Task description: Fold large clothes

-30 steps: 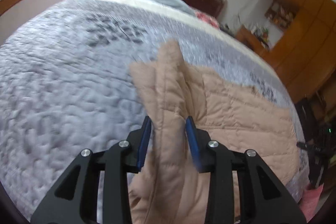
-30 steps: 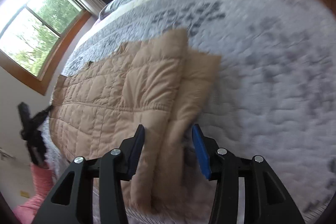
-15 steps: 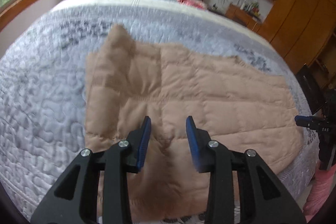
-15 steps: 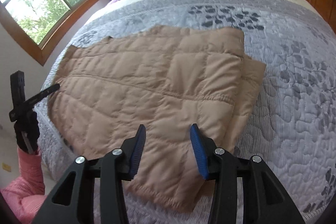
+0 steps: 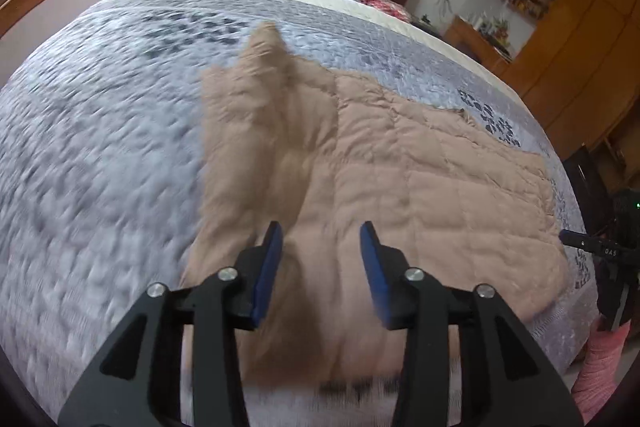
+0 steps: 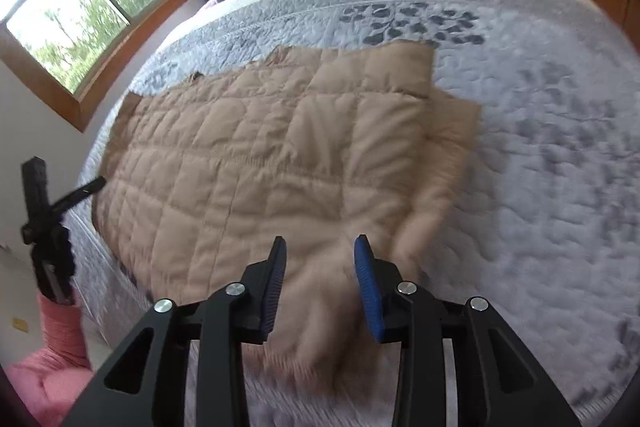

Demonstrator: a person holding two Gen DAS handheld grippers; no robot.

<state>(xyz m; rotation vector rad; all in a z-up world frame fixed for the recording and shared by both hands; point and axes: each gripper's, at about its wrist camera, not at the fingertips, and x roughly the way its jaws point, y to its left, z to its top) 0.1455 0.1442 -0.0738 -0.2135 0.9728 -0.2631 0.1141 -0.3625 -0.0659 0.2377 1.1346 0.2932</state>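
Two grippers hover over the tan quilted jacket [image 6: 256, 155] lying flat on the bed [image 6: 560, 187]. Left gripper [image 5: 321, 247] fingers are spreading, right gripper [image 6: 320, 259] fingers are narrowing at the jacket's 5 o'clock corner; neither pinches fabric.

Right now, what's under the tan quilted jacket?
The tan quilted jacket lies on the grey patterned bedspread, which shows all around it. A second tan layer pokes out beneath its right edge. Whatever else lies under the jacket is covered.
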